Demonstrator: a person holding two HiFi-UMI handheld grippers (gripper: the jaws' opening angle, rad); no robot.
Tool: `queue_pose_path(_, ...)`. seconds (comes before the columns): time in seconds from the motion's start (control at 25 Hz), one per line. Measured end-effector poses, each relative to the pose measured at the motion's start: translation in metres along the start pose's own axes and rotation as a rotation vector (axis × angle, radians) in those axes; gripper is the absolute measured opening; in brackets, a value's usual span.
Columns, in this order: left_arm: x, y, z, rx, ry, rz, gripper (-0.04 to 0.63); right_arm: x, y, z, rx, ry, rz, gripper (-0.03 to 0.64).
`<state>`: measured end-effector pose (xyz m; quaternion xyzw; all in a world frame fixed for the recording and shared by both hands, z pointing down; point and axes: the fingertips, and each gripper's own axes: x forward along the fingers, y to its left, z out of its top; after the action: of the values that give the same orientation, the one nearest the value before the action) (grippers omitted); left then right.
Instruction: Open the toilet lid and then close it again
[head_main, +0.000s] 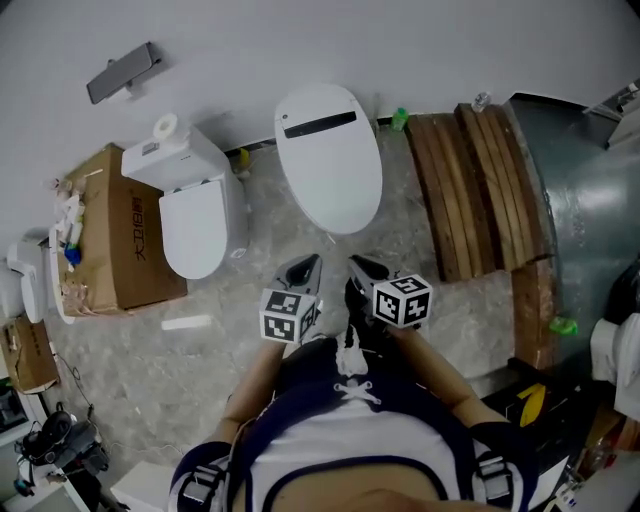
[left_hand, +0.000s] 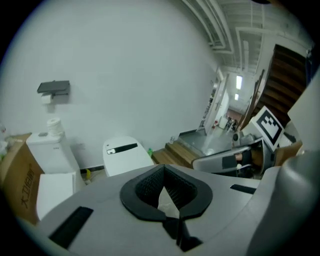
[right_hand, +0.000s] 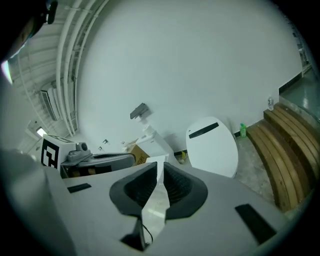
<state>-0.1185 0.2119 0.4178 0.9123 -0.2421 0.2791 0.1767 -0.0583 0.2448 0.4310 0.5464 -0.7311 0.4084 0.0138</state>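
A white toilet (head_main: 328, 155) with a black strip near its hinge stands against the wall, its lid down flat. It also shows in the left gripper view, toilet (left_hand: 124, 156), and in the right gripper view, toilet (right_hand: 212, 147). My left gripper (head_main: 303, 268) and right gripper (head_main: 366, 268) hover side by side just short of the bowl's front edge, both pointing at it and touching nothing. Each one's jaws are shut with nothing between them: left gripper (left_hand: 165, 192), right gripper (right_hand: 159, 182).
A second white toilet (head_main: 190, 215) with a tank stands to the left, beside a cardboard box (head_main: 120, 240). Wooden steps (head_main: 480, 190) and a grey metal platform (head_main: 580, 180) lie to the right. A green bottle (head_main: 400, 120) sits by the wall. A paper holder (head_main: 122, 72) hangs on the wall.
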Motion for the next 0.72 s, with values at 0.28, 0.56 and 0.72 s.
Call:
queue_pose_path(0.28,0.072,-0.003,0.021,0.113,0.133,0.010,0.008,0.015,-0.069,0.031,0.050,0.082,0.041,0.009)
queue_pose_path(0.56,0.136,0.003,0.025,0.113,0.212,0.009,0.008,0.043,-0.143,0.031,0.173,0.127,0.029,0.014)
queue_pose_path(0.72,0.165,0.009,0.005,0.101,0.299,-0.038,0.008,0.062,-0.176,0.023,0.272,0.109,-0.004,0.053)
